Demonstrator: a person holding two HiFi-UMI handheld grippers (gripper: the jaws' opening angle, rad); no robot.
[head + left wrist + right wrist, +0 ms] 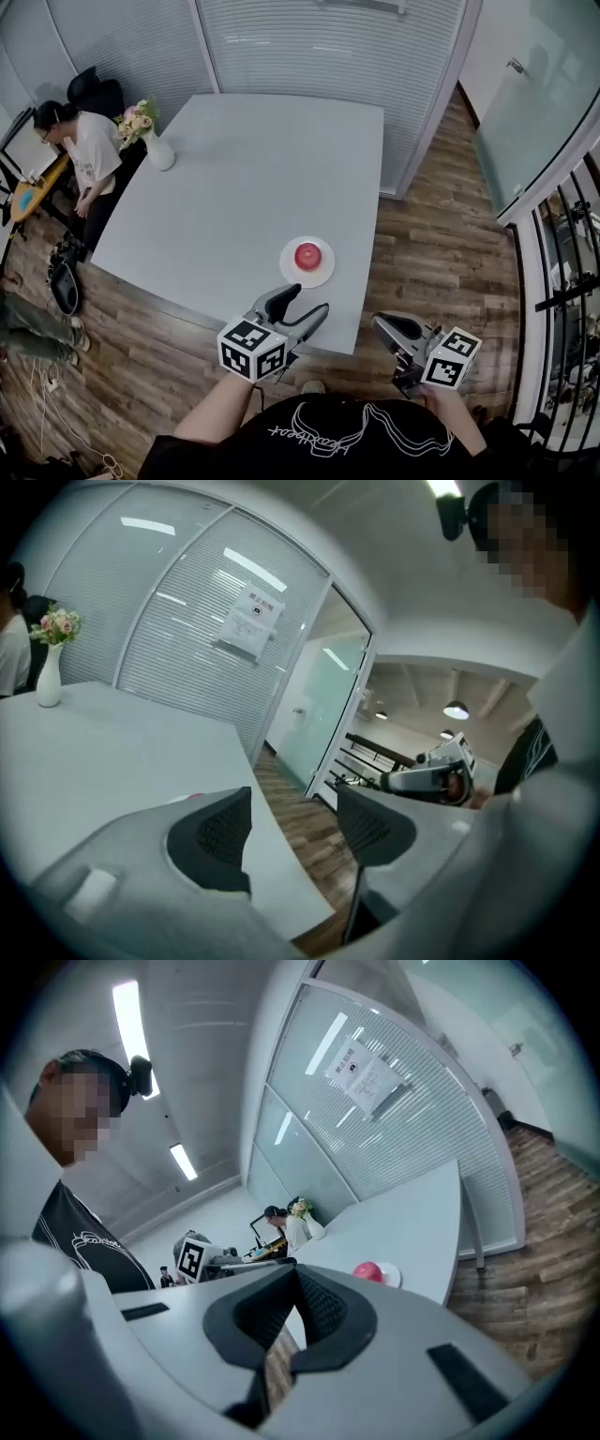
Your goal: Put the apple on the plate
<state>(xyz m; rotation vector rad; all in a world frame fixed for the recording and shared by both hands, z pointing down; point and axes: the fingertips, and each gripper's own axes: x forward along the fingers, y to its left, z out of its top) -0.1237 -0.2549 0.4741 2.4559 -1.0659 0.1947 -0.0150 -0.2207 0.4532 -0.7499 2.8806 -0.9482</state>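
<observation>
A red apple [307, 254] rests on a small white plate [324, 269] near the front edge of the pale grey table [234, 187]. Just in front of the plate, over the table's edge, my left gripper [308, 299] is open with nothing between its fingers. In the left gripper view that gripper [293, 803] points along the table's corner, and only a pink sliver of the apple [194, 796] shows behind one finger. To the right, off the table and over the wooden floor, my right gripper [379, 324] is shut and empty. The right gripper view shows its jaws [292, 1274] meeting at the tips, with the apple [367, 1270] and plate [389, 1277] beyond.
A white vase of flowers [155, 142] stands at the table's far left corner. A person [84, 150] sits at a desk beside it. Glass partitions with blinds [309, 47] close off the back, and a black railing [562, 272] runs at the right over the wooden floor [441, 253].
</observation>
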